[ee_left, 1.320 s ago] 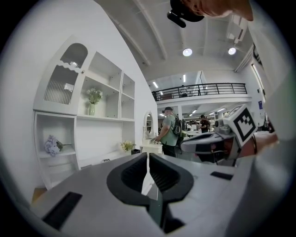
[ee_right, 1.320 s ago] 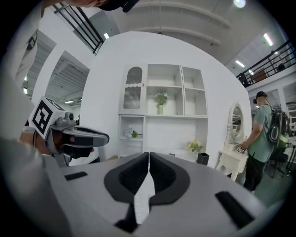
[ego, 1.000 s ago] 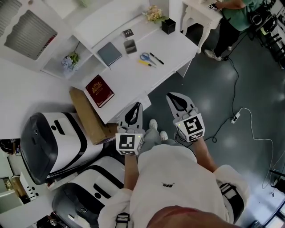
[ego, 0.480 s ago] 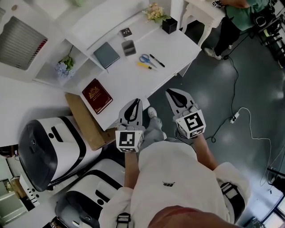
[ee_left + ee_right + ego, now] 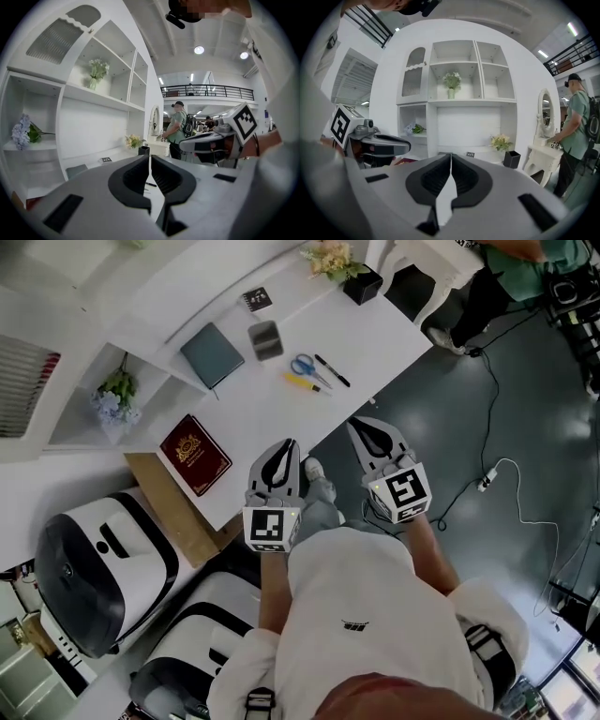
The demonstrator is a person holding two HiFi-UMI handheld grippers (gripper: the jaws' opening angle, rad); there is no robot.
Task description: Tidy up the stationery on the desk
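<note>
Head view: scissors [image 5: 305, 365] and pen [image 5: 331, 369] lie loose on the desk [image 5: 272, 413], nothing tidied; left gripper [image 5: 284, 445] and right gripper [image 5: 362, 426] both closed, empty.

Stationery lying loose on the counter [image 5: 375, 334].
Blue scissors [image 5: 305, 365], black pen [image 5: 332, 370] and yellow stick [image 5: 302, 382] sitting clustered; grey notebook [image 5: 212, 354] and red book [image 5: 195, 454] lying flat, apart.

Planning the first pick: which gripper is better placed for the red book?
Left, probably: the left gripper is nearer the red book; the right gripper would have to reach across it. Both are shut and empty.
</note>
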